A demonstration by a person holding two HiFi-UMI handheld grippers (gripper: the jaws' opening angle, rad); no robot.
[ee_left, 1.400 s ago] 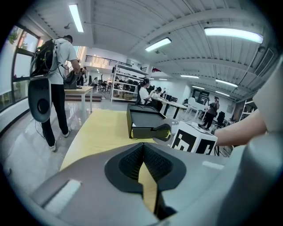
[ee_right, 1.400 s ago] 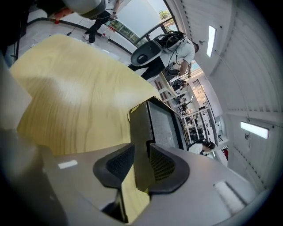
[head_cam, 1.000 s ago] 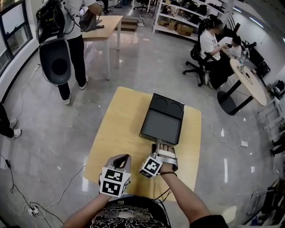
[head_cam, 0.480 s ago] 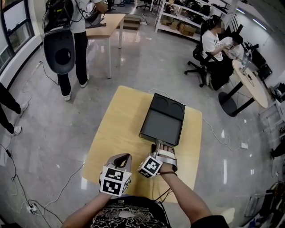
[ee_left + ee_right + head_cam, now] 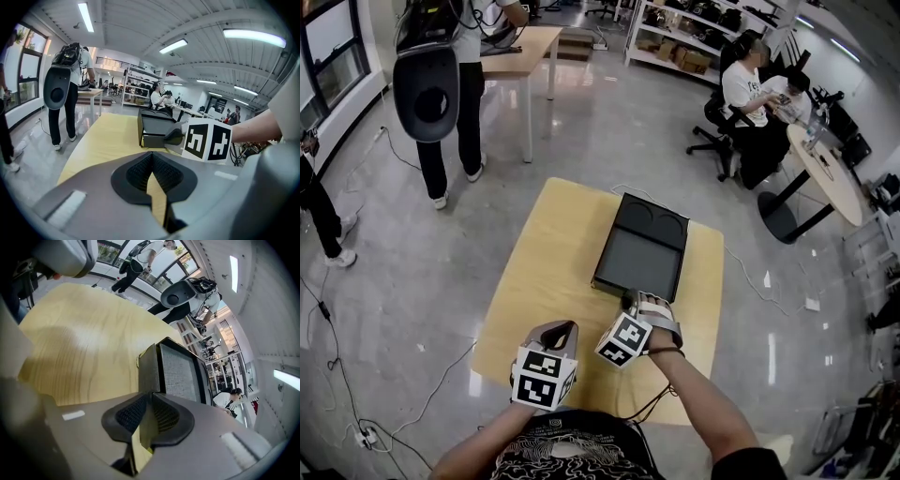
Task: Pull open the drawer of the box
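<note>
Grasping: the right hand-held gripper (image 5: 630, 300), jaws just closing, narrowly pinches the dark drawer front (image 5: 149, 371) of the black rectangular box (image 5: 641, 251); next needs a straight pull away from the box.

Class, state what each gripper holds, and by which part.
Left gripper: nothing, jaws shut. Right gripper: its jaws, just closing, seem to pinch the box's drawer by its near front edge.
</note>
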